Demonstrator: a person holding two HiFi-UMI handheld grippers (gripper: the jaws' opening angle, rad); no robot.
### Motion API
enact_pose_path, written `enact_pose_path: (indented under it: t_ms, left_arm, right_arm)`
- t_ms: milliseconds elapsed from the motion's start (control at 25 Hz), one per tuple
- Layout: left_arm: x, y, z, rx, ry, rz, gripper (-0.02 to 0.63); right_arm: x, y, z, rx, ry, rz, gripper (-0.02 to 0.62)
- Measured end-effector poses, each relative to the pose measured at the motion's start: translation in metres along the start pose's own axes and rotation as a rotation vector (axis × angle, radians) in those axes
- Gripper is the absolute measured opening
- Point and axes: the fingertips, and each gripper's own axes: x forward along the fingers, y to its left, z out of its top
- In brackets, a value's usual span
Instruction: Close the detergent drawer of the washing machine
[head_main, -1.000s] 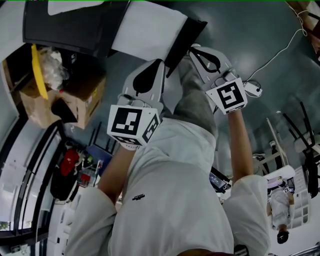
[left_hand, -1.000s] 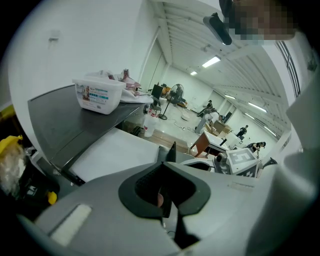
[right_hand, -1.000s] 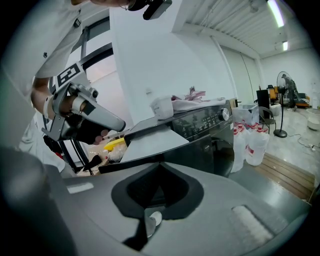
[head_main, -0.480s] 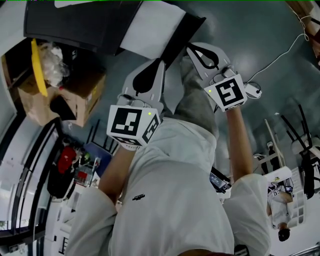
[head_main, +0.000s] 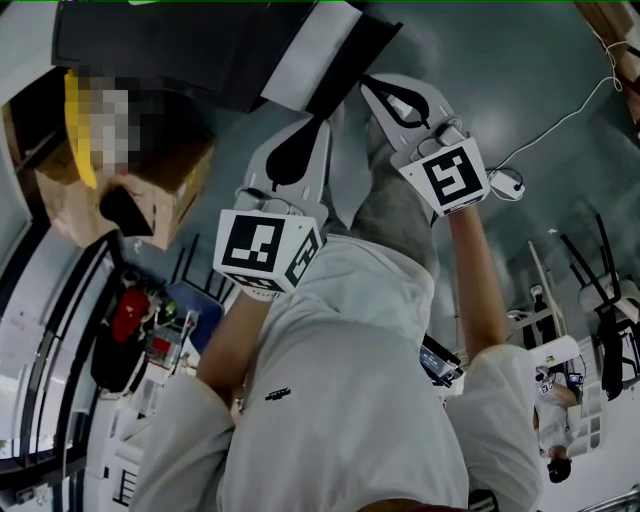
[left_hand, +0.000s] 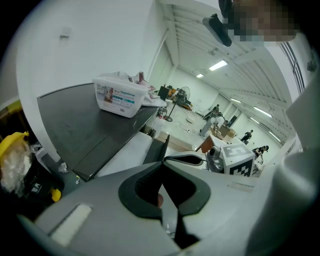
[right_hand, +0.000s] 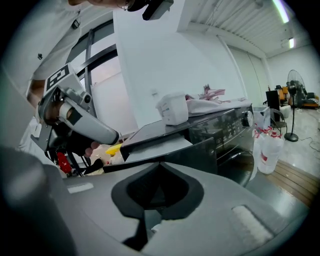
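Observation:
The washing machine (right_hand: 227, 127) has a dark top (left_hand: 82, 125). Its detergent drawer (head_main: 318, 48) stands pulled out, white inside, with a black front panel (head_main: 352, 62); the drawer (left_hand: 125, 156) (right_hand: 157, 144) shows in both gripper views. My left gripper (head_main: 319, 123) is shut and empty, a little short of the panel's lower end. My right gripper (head_main: 365, 84) is also shut and empty, with its tip close beside the black panel. The left gripper's (left_hand: 162, 163) jaws meet at a point, as do the right gripper's (right_hand: 159, 164).
A white tub (left_hand: 119, 98) and cloth lie on the washer's top. An open cardboard box (head_main: 150, 200) with a yellow piece stands to the left. A white cable (head_main: 560, 100) runs across the floor on the right. Plastic bags (right_hand: 265, 145) hang beside the washer door.
My right gripper has moved up and left, closer to the drawer's black front panel. The left gripper has stayed where it was.

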Motion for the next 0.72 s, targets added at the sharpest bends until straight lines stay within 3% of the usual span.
enact_pose_path:
  t_ms: [480, 720]
  left_arm:
    - [-0.001, 0.038, 0.009, -0.034, -0.001, 0.028, 0.017]
    - [-0.003, 0.056, 0.012, -0.052, -0.004, 0.032, 0.017]
  right_arm:
    - [0.054, 0.007, 0.034, 0.010, -0.063, 0.053, 0.003]
    - [0.065, 0.006, 0.046, 0.103, -0.131, 0.041, 0.003]
